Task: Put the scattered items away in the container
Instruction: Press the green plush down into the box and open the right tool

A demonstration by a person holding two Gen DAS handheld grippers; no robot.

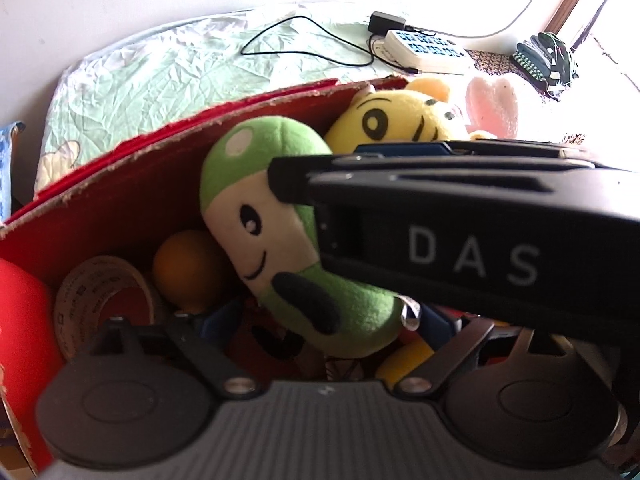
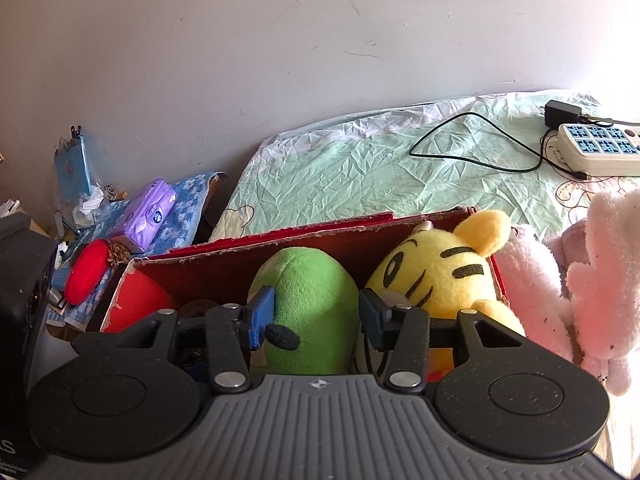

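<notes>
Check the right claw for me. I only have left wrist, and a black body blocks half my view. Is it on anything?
Observer: Yes. The right claw straddles the green plush in the box, with a pad touching each side.
Operator: Anything still outside the box?
Observer: A pink plush lies past the box's right end, next to the tiger.
Operator: And to the left of the box?
Observer: A purple tissue pack and a red object lie on a blue towel.
</notes>
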